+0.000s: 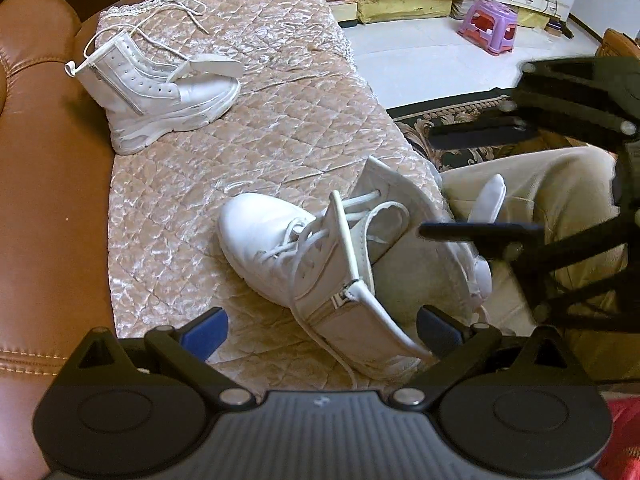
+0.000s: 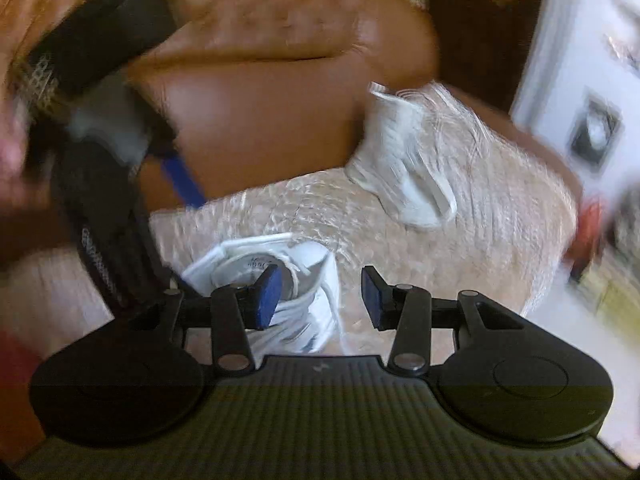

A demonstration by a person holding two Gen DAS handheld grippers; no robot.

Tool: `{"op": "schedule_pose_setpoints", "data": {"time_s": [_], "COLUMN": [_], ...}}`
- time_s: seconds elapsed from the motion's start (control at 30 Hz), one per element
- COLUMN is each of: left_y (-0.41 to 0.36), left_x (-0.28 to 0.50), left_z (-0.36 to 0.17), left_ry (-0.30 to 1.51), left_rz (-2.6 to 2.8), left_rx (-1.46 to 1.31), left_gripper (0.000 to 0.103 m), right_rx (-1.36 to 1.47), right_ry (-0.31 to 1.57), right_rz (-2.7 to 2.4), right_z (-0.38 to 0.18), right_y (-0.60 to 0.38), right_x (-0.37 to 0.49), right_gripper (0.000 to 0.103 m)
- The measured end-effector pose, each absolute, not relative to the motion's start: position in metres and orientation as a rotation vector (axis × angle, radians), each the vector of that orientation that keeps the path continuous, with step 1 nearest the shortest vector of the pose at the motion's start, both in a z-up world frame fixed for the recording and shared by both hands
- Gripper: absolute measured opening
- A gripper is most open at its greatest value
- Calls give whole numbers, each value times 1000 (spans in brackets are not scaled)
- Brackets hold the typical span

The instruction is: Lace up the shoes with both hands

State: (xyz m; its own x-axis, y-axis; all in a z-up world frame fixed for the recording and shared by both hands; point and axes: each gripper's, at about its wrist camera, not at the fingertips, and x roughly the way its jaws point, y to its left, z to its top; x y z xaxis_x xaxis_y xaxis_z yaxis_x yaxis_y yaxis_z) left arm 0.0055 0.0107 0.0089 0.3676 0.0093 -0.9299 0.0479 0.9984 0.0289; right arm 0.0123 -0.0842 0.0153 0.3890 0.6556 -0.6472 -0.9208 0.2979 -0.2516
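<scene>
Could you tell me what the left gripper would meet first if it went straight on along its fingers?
Most likely the near white boot: its open collar lies between the open left gripper fingers, directly ahead, though depth is uncertain.

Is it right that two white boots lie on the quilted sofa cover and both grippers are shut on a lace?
Not quite. The near boot and far boot lie on the quilted cover, but the left gripper and right gripper are open, holding nothing, as both wrist views show.

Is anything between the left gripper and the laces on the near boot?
Nothing visible blocks it. The left gripper is open just short of the near boot, whose laces lie exposed on top. The right gripper, also open, hovers over the boot's far side, off that path.
</scene>
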Motion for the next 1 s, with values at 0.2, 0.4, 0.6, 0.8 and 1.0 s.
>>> {"op": "schedule_pose_setpoints", "data": {"time_s": [0.2, 0.4, 0.6, 0.8, 1.0], "left_y": [21, 28, 32, 30, 35], "left_x": [3, 4, 6, 9, 10], "left_z": [8, 2, -8, -17, -14], "left_ry": [1176, 1191, 1198, 1191, 1166], "left_rz": [-61, -101, -102, -145, -151], "left_rx": [-19, -48, -64, -95, -110], "left_gripper": [103, 103, 103, 103, 103], "right_rx": [-992, -1192, -950, 87, 380], "right_ry": [341, 324, 540, 1073, 1129], "right_rz": [1303, 1425, 1341, 1030, 898], "right_z": [4, -5, -7, -28, -35], "right_y": [-55, -30, -18, -68, -85], "right_x": [6, 9, 23, 82, 97], "right_gripper": [38, 20, 9, 10, 10]}}
